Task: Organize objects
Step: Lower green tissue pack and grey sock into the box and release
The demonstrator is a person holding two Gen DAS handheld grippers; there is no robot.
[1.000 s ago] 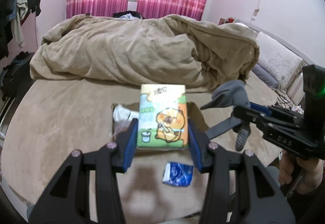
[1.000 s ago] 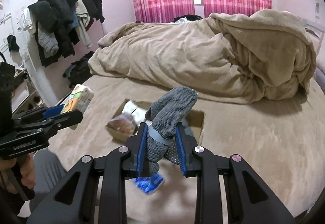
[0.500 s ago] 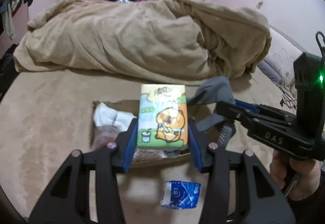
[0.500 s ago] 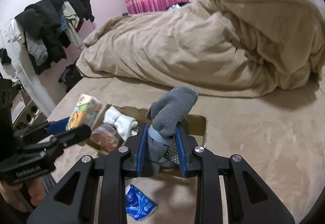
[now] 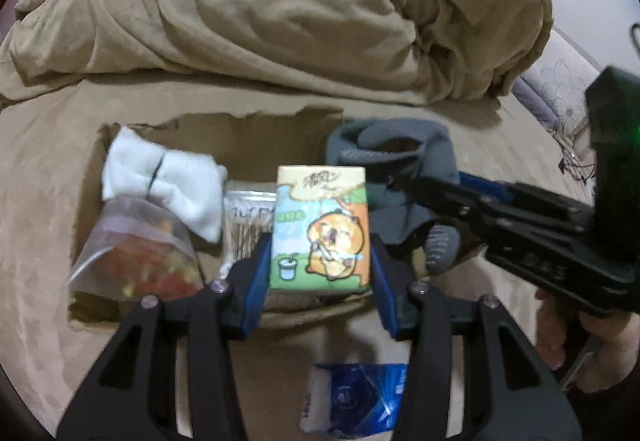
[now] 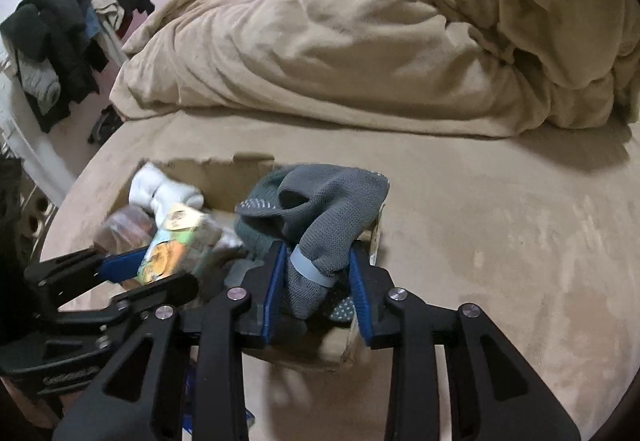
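My left gripper (image 5: 320,261) is shut on a tissue pack with a cartoon bear (image 5: 320,229) and holds it over the open cardboard box (image 5: 256,125) on the bed. My right gripper (image 6: 318,273) is shut on a grey sock bundle (image 6: 320,209) and holds it over the box's right side. The sock bundle also shows in the left wrist view (image 5: 392,153), and the tissue pack in the right wrist view (image 6: 172,245). In the box lie a white sock roll (image 5: 160,181), a clear bag of snacks (image 5: 136,261) and a packet of sticks (image 5: 244,225).
A blue and white packet (image 5: 352,397) lies on the bed in front of the box. A heaped tan duvet (image 5: 280,9) fills the far half of the bed. Clothes (image 6: 60,41) hang on a rack at the left.
Both grippers have moved forward and down, from in front of the box to over it, each still holding its object. The box now looks much closer.
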